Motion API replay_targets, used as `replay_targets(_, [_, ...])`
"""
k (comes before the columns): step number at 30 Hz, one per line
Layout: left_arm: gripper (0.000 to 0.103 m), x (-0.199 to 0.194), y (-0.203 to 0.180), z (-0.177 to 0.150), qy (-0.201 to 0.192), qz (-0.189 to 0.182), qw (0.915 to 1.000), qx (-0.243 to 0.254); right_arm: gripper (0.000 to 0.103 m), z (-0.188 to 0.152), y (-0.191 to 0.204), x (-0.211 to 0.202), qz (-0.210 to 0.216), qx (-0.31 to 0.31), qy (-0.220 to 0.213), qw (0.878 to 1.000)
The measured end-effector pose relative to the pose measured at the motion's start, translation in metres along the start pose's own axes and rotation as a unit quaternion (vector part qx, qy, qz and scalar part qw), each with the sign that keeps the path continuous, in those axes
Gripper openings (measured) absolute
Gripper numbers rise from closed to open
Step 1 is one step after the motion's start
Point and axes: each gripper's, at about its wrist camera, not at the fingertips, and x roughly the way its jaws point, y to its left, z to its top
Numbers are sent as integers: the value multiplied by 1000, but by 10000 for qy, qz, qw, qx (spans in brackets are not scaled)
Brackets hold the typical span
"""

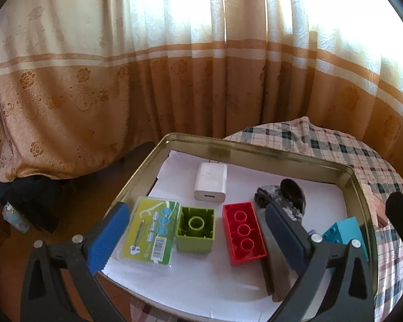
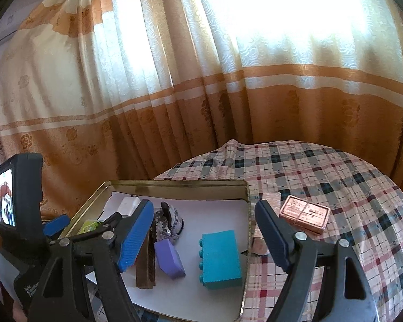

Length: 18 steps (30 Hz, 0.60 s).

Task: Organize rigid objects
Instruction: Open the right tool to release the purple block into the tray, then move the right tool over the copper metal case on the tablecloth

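A gold metal tin [image 1: 258, 152] lined with white paper sits on a plaid-covered table. It holds a white charger [image 1: 210, 186], a green floss-pick case [image 1: 151, 233], a green brick [image 1: 196, 229], a red brick [image 1: 243, 233], a dark sequinned hair clip [image 1: 282, 198], a brown comb [image 2: 146, 260], a purple block [image 2: 169, 258] and a teal brick [image 2: 220, 258]. My left gripper [image 1: 198, 236] is open and empty above the tin's near side. My right gripper [image 2: 204, 238] is open and empty above the teal brick. A copper-coloured box [image 2: 305, 213] lies on the cloth outside the tin.
The plaid tablecloth [image 2: 335, 177] covers the round table to the right of the tin [image 2: 180, 185]. An orange and cream curtain [image 1: 174, 80] hangs close behind. The left gripper's body and screen [image 2: 16, 201] stand left of the tin. A dark floor lies to the left.
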Motion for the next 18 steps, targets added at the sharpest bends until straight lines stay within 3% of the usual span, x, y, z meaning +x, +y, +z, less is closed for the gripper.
replay_targets(7, [102, -13, -2, -15, -300, -55, 9993, -212, 81, -13, -17, -20, -505, -85, -506, 9974])
replay_targets(11, [102, -21, -2, -23, -534, -169, 9975, -424, 91, -23, -26, -32, -801, -178, -913, 9924])
replay_targets(18, [102, -25, -6, -34, -571, -235, 9964, -579, 91, -21, -38, -34, -885, 27, -918, 9918])
